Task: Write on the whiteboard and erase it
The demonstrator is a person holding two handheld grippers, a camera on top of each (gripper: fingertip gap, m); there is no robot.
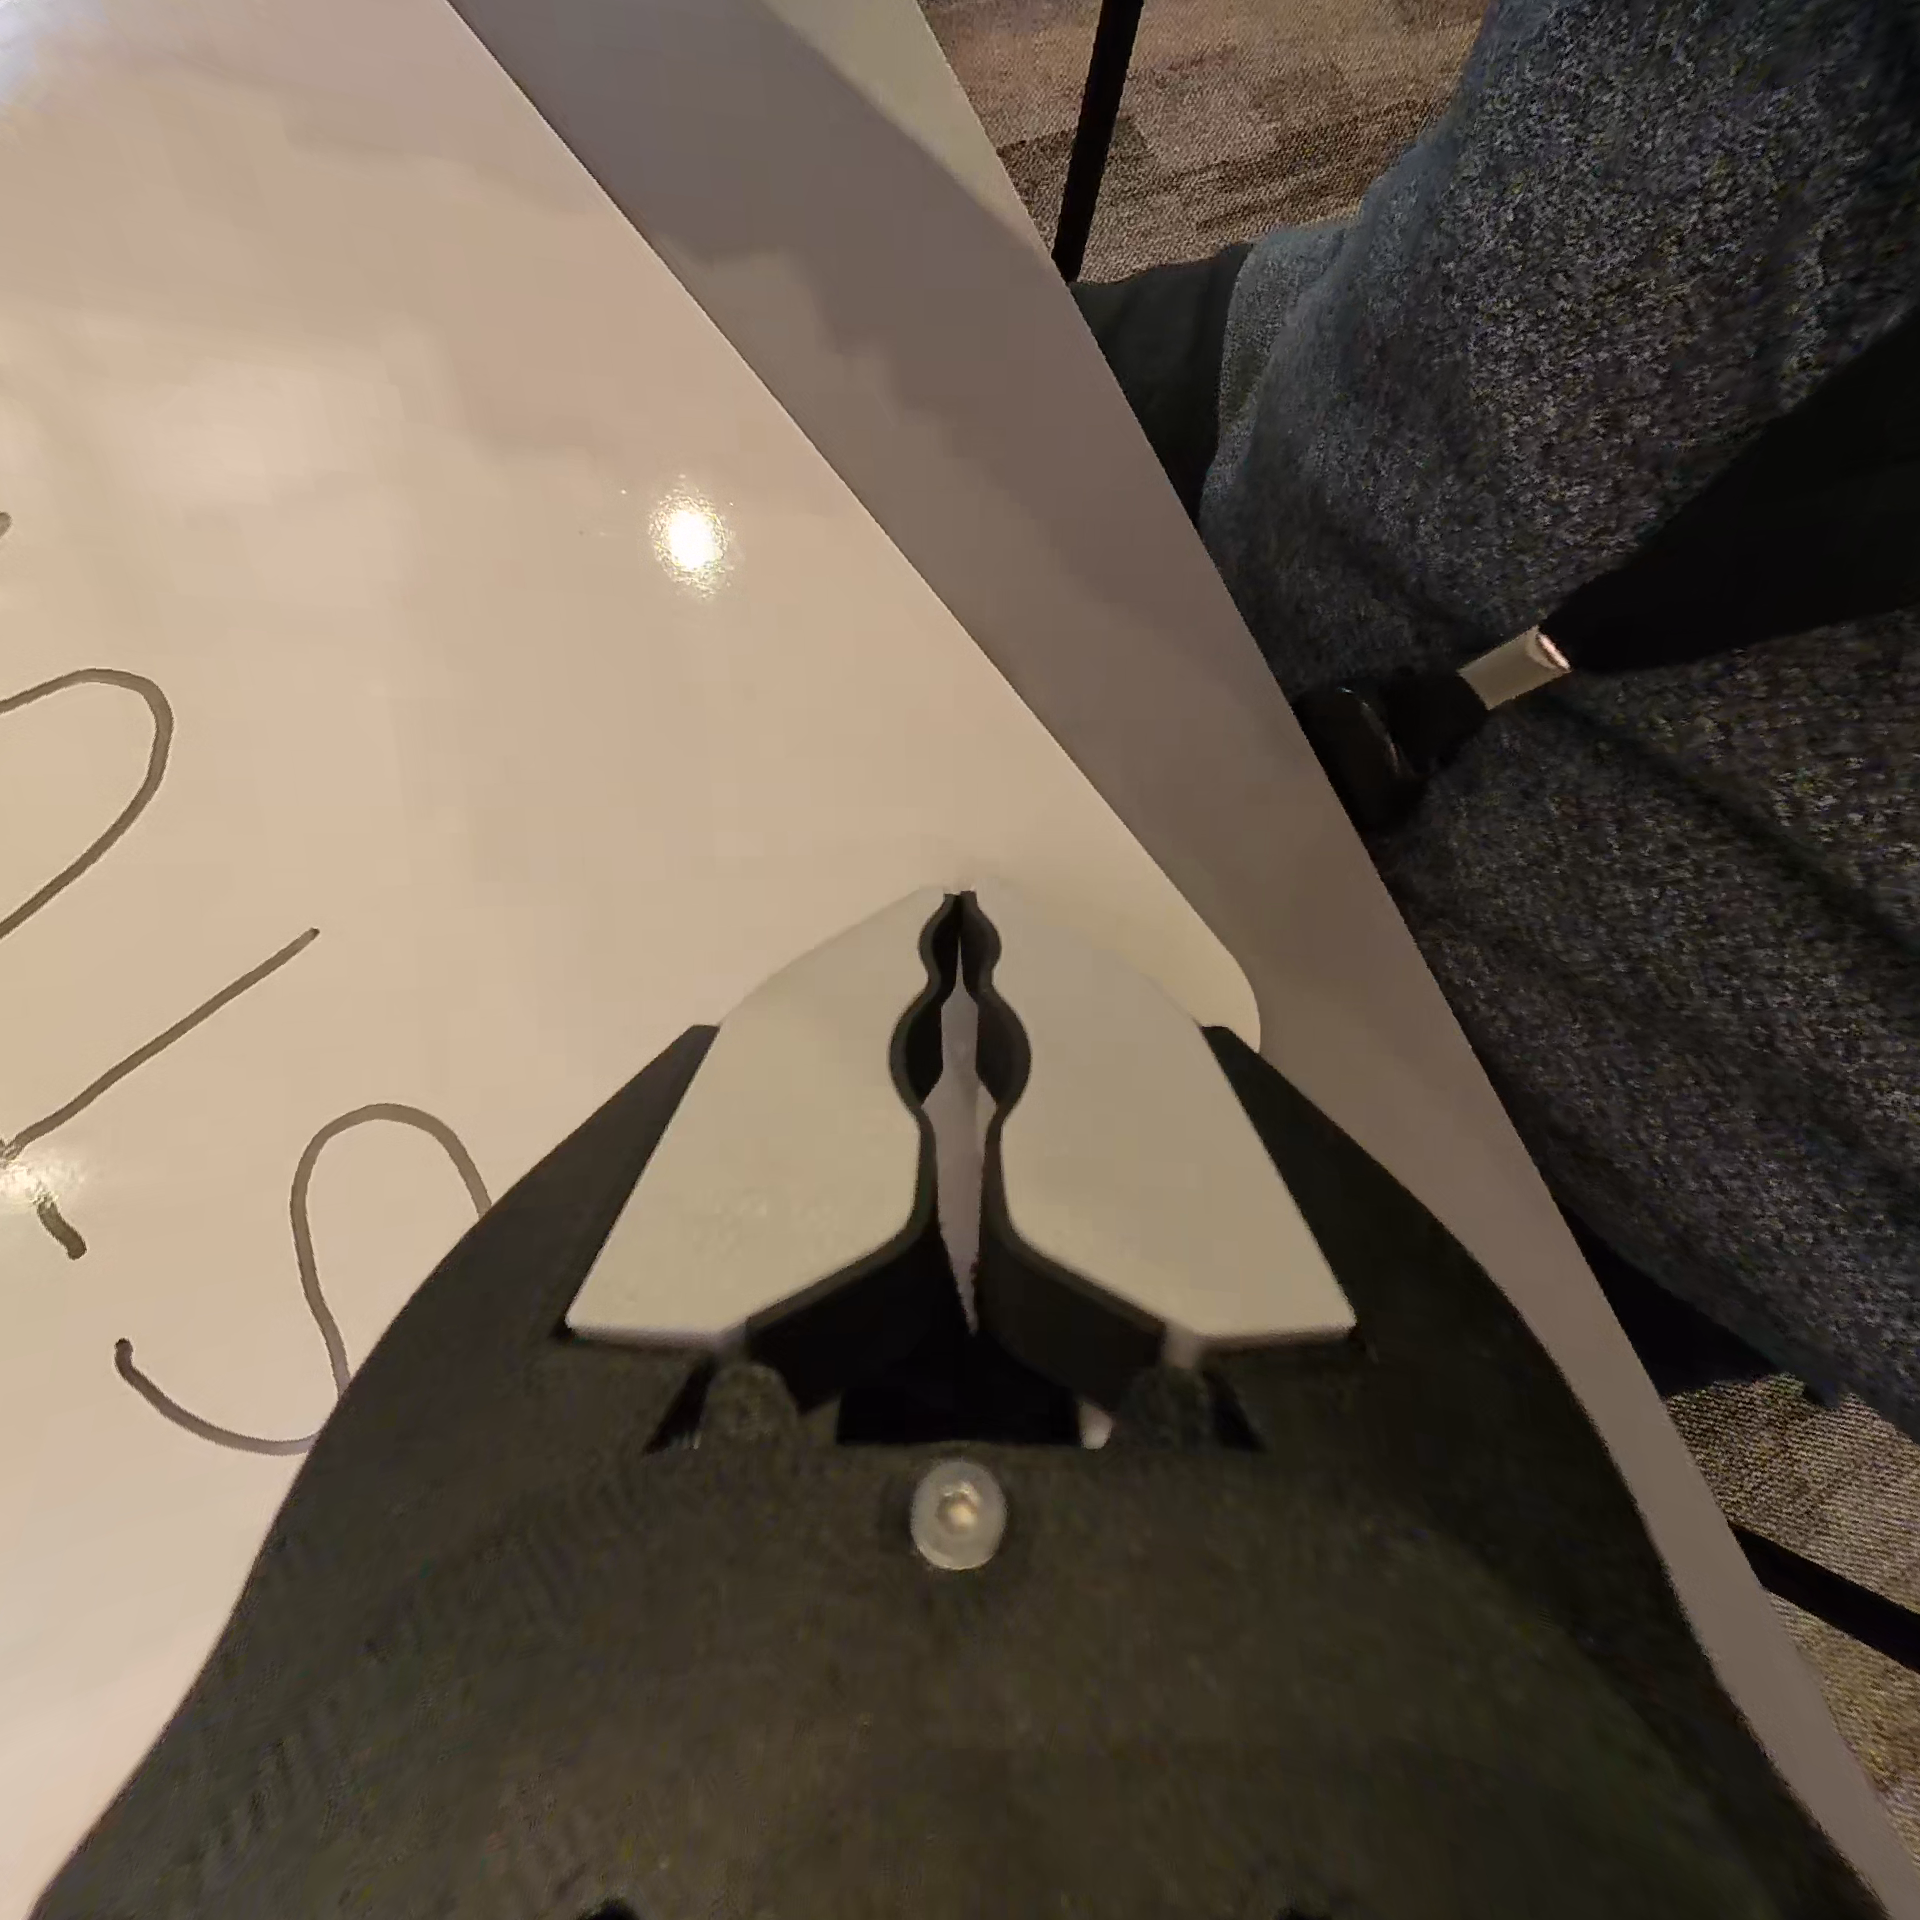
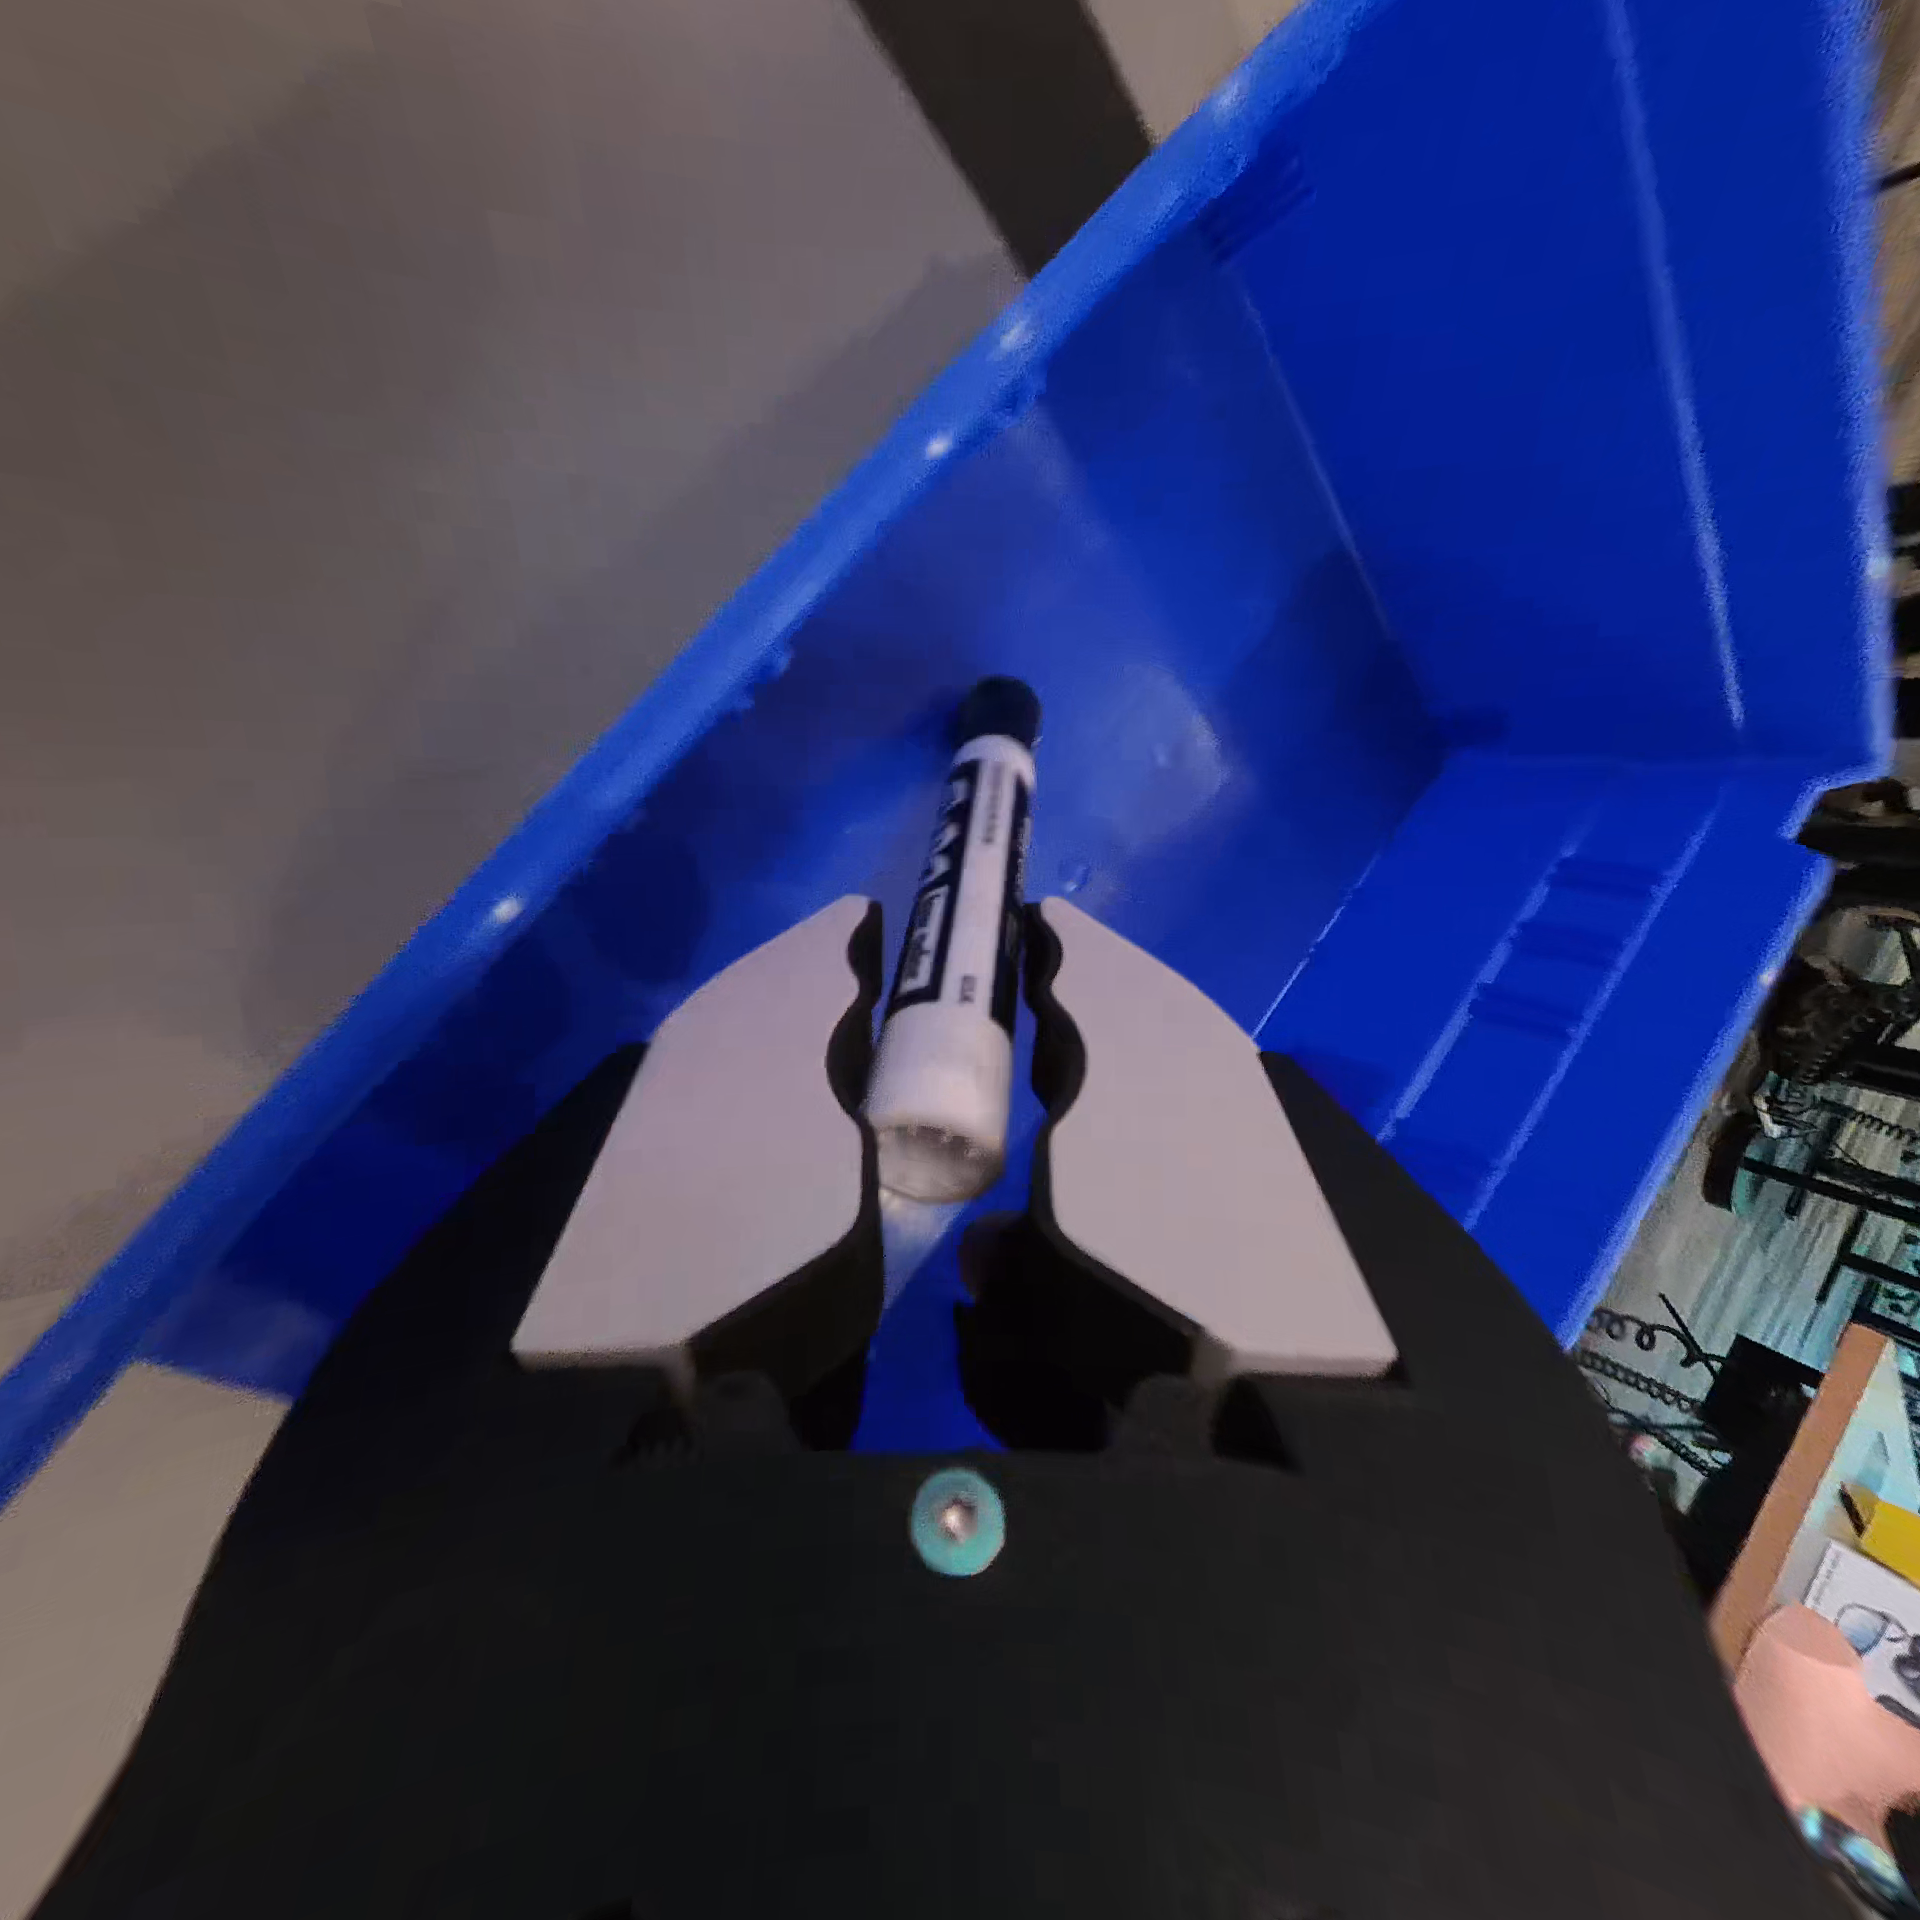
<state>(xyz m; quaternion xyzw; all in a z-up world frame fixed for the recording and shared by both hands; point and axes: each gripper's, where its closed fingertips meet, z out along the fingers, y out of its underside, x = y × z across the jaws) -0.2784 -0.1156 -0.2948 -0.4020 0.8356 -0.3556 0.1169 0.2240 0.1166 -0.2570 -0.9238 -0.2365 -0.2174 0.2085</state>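
White pads of the right gripper (image 2: 951, 997) sit apart with the marker (image 2: 961, 935) loose between them, its dark cap down inside the blue bin (image 2: 1455, 520), while the left gripper (image 1: 961, 904) pinches the whiteboard (image 1: 416, 520) corner on the table (image 1: 1039, 364).

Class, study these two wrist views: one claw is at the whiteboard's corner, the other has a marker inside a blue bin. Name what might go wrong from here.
1. The marker stands tip-down on the floor of the blue bin between the fingers of the right claw; it may topple or jam against the bin wall.
2. The left claw is shut at the corner of the whiteboard near the table edge; a tug could shift the board.
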